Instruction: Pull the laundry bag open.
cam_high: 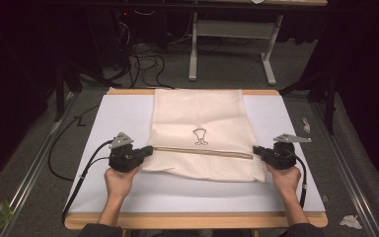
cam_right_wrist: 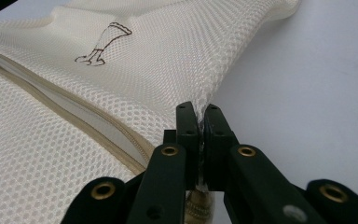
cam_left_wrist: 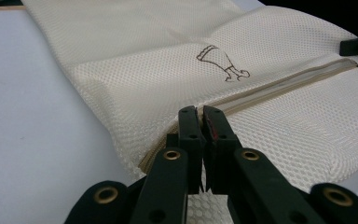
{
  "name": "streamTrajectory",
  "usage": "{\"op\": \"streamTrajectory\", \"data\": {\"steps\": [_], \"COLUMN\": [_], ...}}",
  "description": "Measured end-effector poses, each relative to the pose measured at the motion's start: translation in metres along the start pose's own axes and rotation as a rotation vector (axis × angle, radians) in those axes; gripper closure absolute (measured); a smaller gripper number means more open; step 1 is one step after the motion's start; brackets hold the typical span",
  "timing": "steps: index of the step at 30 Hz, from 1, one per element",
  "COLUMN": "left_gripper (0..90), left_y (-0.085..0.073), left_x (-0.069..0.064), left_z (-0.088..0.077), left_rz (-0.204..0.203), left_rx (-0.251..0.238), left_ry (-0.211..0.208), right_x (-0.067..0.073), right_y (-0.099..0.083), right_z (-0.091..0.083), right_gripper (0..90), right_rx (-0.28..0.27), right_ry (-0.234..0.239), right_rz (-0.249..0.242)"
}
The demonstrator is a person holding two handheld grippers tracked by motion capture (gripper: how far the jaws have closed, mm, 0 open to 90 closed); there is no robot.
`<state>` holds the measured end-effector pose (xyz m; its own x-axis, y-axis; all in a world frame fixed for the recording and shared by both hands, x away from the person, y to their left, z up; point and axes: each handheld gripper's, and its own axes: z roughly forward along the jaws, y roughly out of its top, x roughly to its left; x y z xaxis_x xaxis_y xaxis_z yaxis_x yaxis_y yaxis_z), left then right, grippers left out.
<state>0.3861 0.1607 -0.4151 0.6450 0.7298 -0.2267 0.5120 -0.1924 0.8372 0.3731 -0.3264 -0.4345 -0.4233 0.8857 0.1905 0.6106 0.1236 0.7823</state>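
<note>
On white board [cam_high: 128,113]: cream honeycomb-mesh bag [cam_high: 202,118], both hand-held grippers [cam_high: 148,150] [cam_high: 256,150] clamped on edges.

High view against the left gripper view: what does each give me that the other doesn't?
High view alone: the whole mesh bag on the white table, both hands, and the right tongs at the bag's other side. Left gripper view alone: the left tongs close up, jaws shut on the mesh at the zipper's end, and the honeycomb weave. Both: the bag, its zipper and the small printed figure.
</note>
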Motion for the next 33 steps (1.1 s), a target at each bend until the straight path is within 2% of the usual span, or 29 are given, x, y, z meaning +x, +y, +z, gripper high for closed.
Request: {"op": "streamTrajectory", "data": {"steps": [11,23,33], "left_gripper": [87.1,87.1,87.1], "left_y": [0.0,0.003,0.004], "left_x": [0.0,0.002,0.002], "left_z": [-0.001,-0.005,-0.008], "left_rz": [0.002,0.004,0.031], "left_rx": [0.0,-0.005,0.018], "left_ry": [-0.003,0.001,0.017], "right_x": [-0.004,-0.007,-0.01], "right_y": [-0.001,0.006,0.009], "right_z": [-0.002,-0.013,-0.018], "right_gripper": [88.4,88.4,88.5], "right_rx": [-0.002,-0.022,-0.017], "right_ry": [0.0,-0.017,-0.021], "right_rz": [0.005,-0.003,-0.006]}}
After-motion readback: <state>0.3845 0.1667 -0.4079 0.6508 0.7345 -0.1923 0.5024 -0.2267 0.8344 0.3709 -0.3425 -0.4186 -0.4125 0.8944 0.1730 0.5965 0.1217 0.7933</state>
